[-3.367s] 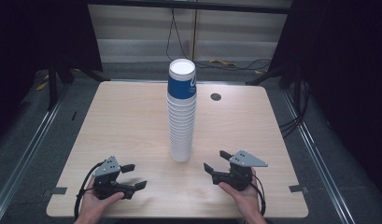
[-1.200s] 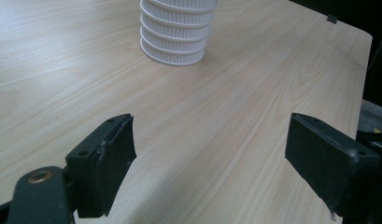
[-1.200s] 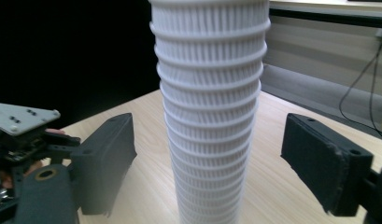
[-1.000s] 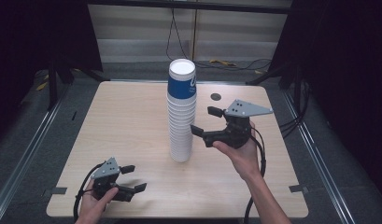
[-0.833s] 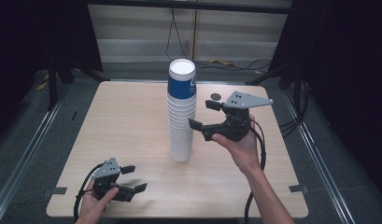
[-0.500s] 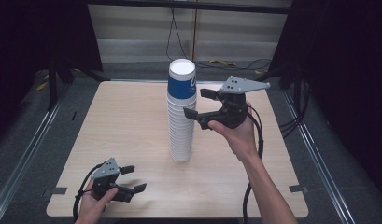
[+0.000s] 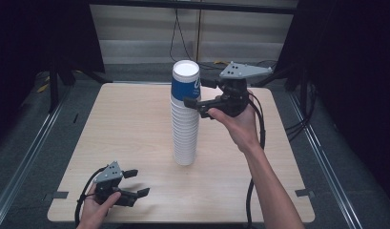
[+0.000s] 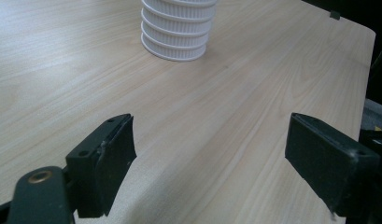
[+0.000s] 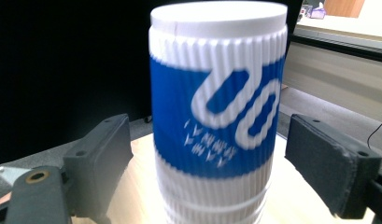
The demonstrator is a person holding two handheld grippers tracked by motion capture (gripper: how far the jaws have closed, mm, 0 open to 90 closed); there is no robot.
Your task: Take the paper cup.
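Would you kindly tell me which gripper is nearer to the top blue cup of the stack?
Right. The right gripper is at the top blue cup, open jaws either side of it. The left gripper rests low on the table, near its front edge.

Counter (image 7: 111, 133): pale wood-grain laminate, smooth, low sheen. Cup stack (image 7: 185, 129): ribbed white paper, matt; top cup (image 9: 216, 102) has a blue printed band and smooth white rim. My right tool (image 9: 212, 163): matt black plastic, dull rubbery pads. Left tool (image 8: 212, 158): same, pads scuffed. Grey plate (image 7: 245, 70): matt.
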